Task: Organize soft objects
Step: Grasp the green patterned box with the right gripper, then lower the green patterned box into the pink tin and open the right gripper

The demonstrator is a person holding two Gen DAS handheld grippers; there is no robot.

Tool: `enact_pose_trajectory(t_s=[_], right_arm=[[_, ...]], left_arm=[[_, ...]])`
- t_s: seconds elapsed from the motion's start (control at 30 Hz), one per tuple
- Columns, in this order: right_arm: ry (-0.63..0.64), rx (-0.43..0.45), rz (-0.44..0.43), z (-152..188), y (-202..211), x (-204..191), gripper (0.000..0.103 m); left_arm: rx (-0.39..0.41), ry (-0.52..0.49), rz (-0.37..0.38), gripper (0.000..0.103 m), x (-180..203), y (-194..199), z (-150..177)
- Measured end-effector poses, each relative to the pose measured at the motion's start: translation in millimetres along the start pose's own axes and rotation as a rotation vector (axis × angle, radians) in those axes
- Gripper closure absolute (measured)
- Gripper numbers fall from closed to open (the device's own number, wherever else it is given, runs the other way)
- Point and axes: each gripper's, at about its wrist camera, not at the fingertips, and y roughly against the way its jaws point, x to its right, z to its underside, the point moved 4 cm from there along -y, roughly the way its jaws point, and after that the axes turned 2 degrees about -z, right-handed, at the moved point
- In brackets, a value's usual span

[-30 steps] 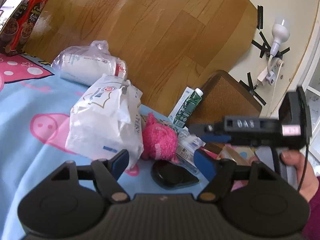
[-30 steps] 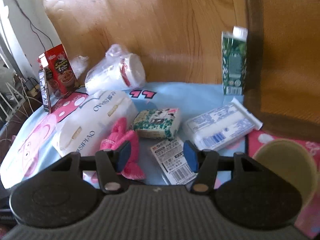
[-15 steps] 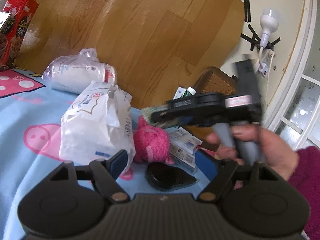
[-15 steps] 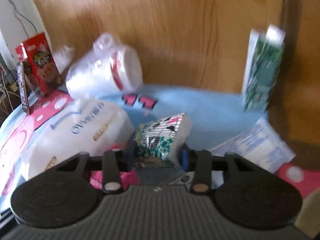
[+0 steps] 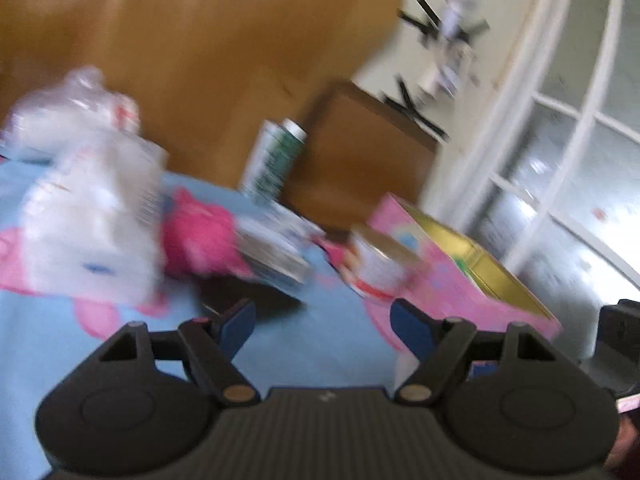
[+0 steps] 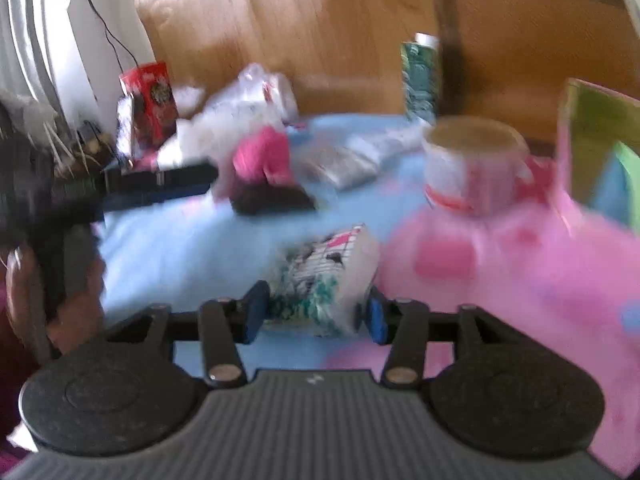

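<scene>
Right gripper [image 6: 314, 314] clamped on patterned tissue pack [image 6: 326, 280]; left gripper [image 5: 322, 320] jaws apart, holding nothing.

Tissue pack: soft, white wrapper with teal, black and pink print, pinched between both blue pads, held above the blue cloth [image 6: 180, 240] near its pink patch. Both views motion-blurred. Pink fuzzy item [image 5: 196, 240] lies on the cloth, touching the white plastic bag [image 5: 88, 216]. Pink box [image 5: 460, 276] open, gold-lined inside; contents too blurred to tell. White cup with red band [image 6: 472, 168] stands upright just beside the box; its inside is not visible. Green carton [image 5: 274, 160] upright at the cloth's far edge.
</scene>
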Motion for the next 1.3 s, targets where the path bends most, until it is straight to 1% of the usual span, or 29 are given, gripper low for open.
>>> enact_pose_trajectory(t_s=[0.03,0.07,0.1,0.17,0.23,0.3,0.33,0.37,0.4,0.43,0.47,0.5,0.57,0.67,0.73,0.83,0.9,0.93,0.97,1.0,1.07,1.1,1.13,1.2,1.23,1.3], right_arm=[[0.006,0.024,0.031,7,7,-1,0.019],[0.022,0.048,0.063,11,13,-1,0.014],[0.046,0.070,0.084,15,18,-3,0.014],[0.095,0.080,0.078,18,24,-4,0.013],[0.133,0.081,0.054,21,24,-4,0.013],[0.141,0.076,0.057,20,15,-4,0.014],[0.130,0.059,0.059,23,13,-7,0.016],[0.110,0.039,0.053,22,7,-5,0.025],[0.115,0.060,0.059,22,8,-4,0.035],[0.122,0.065,0.080,22,8,-9,0.040],[0.129,0.088,0.091,21,11,-9,0.041],[0.133,0.124,0.095,25,22,-6,0.041],[0.134,0.214,0.129,24,40,-1,0.041],[0.105,0.335,0.201,17,70,17,0.041],[0.081,0.391,0.262,11,87,35,0.041],[0.043,0.442,0.367,5,107,66,0.041],[0.014,0.464,0.424,4,117,85,0.041],[0.005,0.477,0.460,3,121,96,0.041],[0.000,0.483,0.510,3,124,107,0.040],[-0.005,0.484,0.578,3,125,118,0.040],[-0.018,0.462,0.728,4,130,143,0.038],[-0.044,0.463,0.764,7,135,154,0.038],[-0.084,0.479,0.760,11,145,162,0.038],[-0.161,0.525,0.723,20,160,171,0.037],[-0.182,0.545,0.712,24,166,171,0.037],[-0.195,0.588,0.670,27,172,165,0.038]], left_arm=[[-0.023,-0.006,0.017,0.026,7,-2,2],[-0.044,-0.005,0.039,0.026,16,-4,5],[-0.063,0.000,0.065,0.025,23,-5,7],[-0.100,0.005,0.103,0.025,37,-11,12],[-0.139,-0.012,0.091,0.026,49,-20,16],[-0.199,-0.036,0.050,0.036,56,-35,24],[-0.234,-0.038,0.048,0.049,59,-41,28],[-0.264,-0.031,0.053,0.051,63,-46,31],[-0.252,-0.040,0.037,0.051,68,-47,30],[-0.235,-0.059,0.042,0.051,76,-46,27],[-0.219,-0.071,0.060,0.050,84,-45,22],[-0.205,-0.077,0.086,0.049,93,-46,14],[-0.185,-0.086,0.149,0.047,114,-54,-3],[-0.179,-0.137,0.212,0.047,155,-76,-23],[-0.174,-0.204,0.236,0.046,189,-96,-29],[-0.186,-0.256,0.260,0.042,231,-127,-27],[-0.200,-0.279,0.263,0.037,250,-148,-26],[-0.203,-0.283,0.250,0.033,257,-157,-25],[-0.199,-0.285,0.230,0.033,261,-162,-23],[-0.194,-0.290,0.212,0.033,264,-166,-22],[-0.180,-0.307,0.199,0.033,264,-162,-17],[-0.167,-0.318,0.195,0.033,259,-156,-15],[-0.150,-0.334,0.187,0.033,251,-146,-13],[-0.120,-0.353,0.178,0.028,236,-128,-11],[-0.106,-0.361,0.162,0.026,226,-116,-9],[-0.091,-0.356,0.114,0.026,200,-94,-5]])
